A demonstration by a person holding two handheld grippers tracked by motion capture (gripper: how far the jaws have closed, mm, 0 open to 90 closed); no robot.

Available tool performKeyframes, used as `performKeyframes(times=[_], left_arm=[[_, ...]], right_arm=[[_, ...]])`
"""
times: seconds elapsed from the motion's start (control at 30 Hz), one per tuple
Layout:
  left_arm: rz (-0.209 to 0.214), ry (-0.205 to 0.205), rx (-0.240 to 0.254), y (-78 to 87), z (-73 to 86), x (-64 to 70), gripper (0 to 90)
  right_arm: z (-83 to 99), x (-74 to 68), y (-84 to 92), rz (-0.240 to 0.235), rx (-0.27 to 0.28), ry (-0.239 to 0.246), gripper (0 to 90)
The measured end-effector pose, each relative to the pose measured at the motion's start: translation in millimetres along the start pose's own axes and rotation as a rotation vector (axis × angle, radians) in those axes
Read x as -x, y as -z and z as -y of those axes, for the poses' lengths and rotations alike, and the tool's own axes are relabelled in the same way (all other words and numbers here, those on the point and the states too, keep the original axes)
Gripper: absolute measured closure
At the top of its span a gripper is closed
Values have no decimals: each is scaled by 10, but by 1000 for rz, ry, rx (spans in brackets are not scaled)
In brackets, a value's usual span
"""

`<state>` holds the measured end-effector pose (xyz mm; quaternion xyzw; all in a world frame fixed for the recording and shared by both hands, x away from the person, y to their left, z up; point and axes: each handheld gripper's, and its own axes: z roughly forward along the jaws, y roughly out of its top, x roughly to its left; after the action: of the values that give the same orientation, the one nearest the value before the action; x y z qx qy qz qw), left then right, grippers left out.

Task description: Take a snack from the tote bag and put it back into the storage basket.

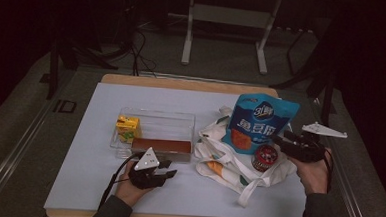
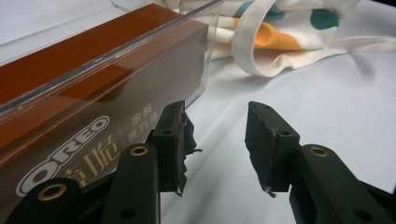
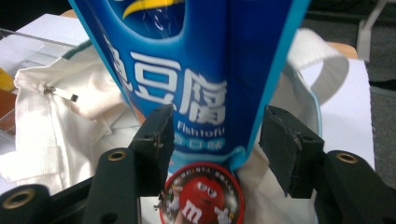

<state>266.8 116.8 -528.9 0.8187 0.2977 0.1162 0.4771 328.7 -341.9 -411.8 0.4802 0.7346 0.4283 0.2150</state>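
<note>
A blue snack bag [image 1: 260, 124] stands upright on a white printed tote bag [image 1: 223, 160], with a round red M&M's tin [image 1: 265, 158] at its foot. My right gripper [image 1: 275, 139] is at the bag's right side. In the right gripper view its jaws [image 3: 217, 135] straddle the blue bag's [image 3: 205, 70] lower edge without pressing it, and the tin [image 3: 201, 196] lies just below. My left gripper [image 1: 167, 168] rests open on the table at the front of a clear plastic box [image 1: 155, 117]. Nothing is between its jaws [image 2: 217, 135], which sit beside the brown Oreo box [image 2: 70, 93].
The clear box also holds a yellow drink carton [image 1: 128, 127] at its left end. The tote's strap [image 1: 249, 191] trails toward the front edge. A white mat [image 1: 93, 158] covers the wooden table. Metal stand legs [image 1: 187, 43] rise on the floor beyond it.
</note>
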Motion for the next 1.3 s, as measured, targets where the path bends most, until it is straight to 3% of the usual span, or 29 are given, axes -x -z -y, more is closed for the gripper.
performKeyframes(times=[0.13, 0.3, 0.57, 0.63, 0.67, 0.8, 0.93, 1.13, 1.3], left_arm=[[-4, -9, -5, -18, 19, 2, 584], [3, -16, -2, -26, 30, 14, 585], [13, -25, -13, -57, 38, 34, 585], [12, -21, -14, -60, 40, 32, 584], [12, -20, -16, -64, 42, 32, 584], [14, -27, -24, -75, 44, 35, 582], [8, -28, -33, -87, 45, 42, 580], [6, -39, -42, -91, 43, 51, 578], [8, -37, -41, -91, 44, 50, 577]], right_arm=[[-62, 5, -36, 2, -6, 8, 436], [-152, 76, -88, -24, -12, -27, 415], [-150, 83, -76, -27, -26, -31, 412], [-142, 84, -74, -25, -28, -32, 414], [-120, 93, -82, 1, -59, -29, 410], [-104, 135, -111, 9, -63, -31, 400], [-174, 114, -153, -11, -38, 8, 399], [-284, 81, -232, -37, -15, 24, 396], [-277, 117, -343, -77, -8, -2, 405]])
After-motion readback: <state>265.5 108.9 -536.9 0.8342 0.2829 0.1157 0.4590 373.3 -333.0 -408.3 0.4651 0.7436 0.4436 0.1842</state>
